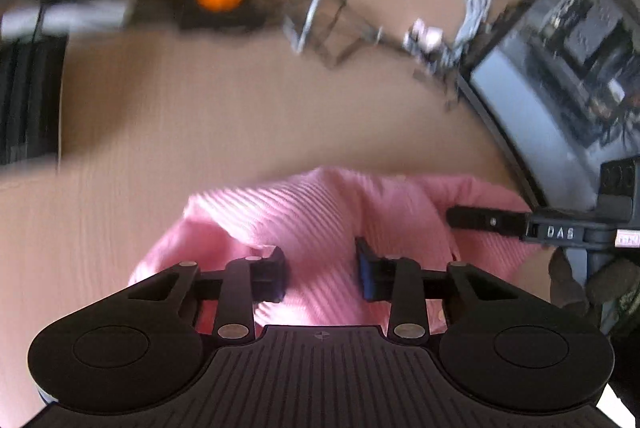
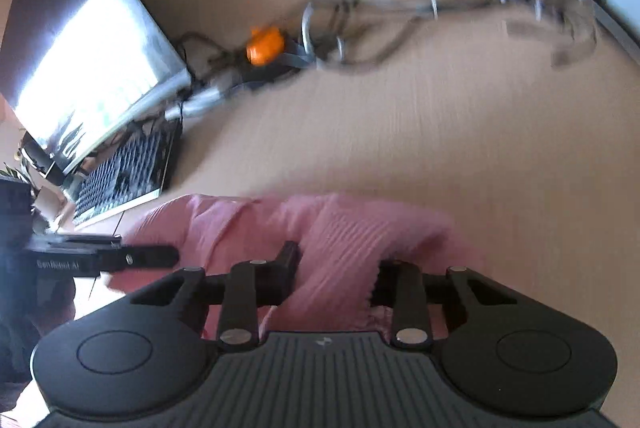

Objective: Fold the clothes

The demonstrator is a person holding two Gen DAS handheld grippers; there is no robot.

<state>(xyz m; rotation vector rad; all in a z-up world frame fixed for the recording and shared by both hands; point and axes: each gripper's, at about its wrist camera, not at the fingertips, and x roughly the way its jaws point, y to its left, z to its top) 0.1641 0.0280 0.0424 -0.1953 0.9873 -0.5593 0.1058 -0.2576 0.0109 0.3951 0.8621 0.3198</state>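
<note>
Tan desk point(image 1: 200, 115), both tools part-open w/ pink garment point(image 1: 320, 211) bunched betw. fingers

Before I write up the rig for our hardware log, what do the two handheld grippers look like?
Both are matte black. The left gripper has a ribbed body, two round side discs, silver pivot rivets on linkage arms, and blue pads on the fingers. The right gripper has the same build, its pads looking dark. Seen from the side, one bears white letters "DAS"; the other reads roughly "GenRobot AI", blurred. A dark glove appears at the frame edge.
</note>
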